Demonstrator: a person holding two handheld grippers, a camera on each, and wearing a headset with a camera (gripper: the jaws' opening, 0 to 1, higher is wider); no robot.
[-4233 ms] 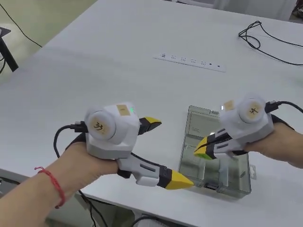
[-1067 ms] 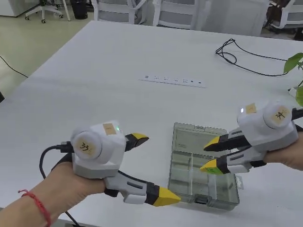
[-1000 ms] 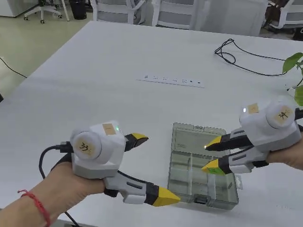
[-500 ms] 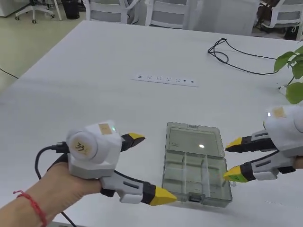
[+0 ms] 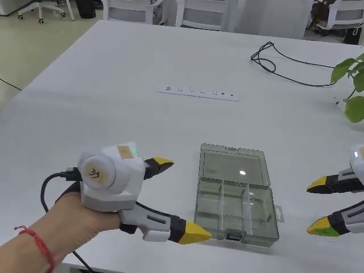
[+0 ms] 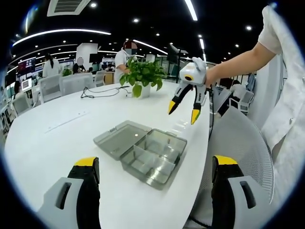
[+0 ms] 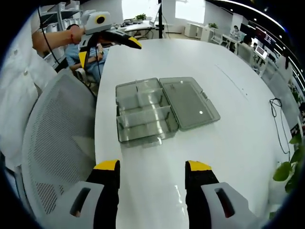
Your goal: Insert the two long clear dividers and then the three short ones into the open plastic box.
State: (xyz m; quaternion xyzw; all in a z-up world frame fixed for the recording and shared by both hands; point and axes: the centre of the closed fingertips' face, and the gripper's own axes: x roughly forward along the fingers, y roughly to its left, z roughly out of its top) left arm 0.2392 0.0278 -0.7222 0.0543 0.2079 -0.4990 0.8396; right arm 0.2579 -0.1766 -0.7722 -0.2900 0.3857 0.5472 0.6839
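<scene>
Dividers (image 5: 246, 203) already stand inside the open box (image 5: 230, 165) on the tabletop (image 5: 114, 102), splitting it into compartments, though I cannot count them exactly. The left claw (image 5: 179, 199) and right claw (image 5: 318, 206) hang either side of the box, both wide open and empty. Little seems left to do.

In the head view, the picture's right edge cuts off the right tool (image 5: 318, 206), most of its body out of frame, and part of the plant (image 5: 352, 91). The clear dividers (image 5: 246, 205) in the box (image 5: 200, 193) are too faint to count.
</scene>
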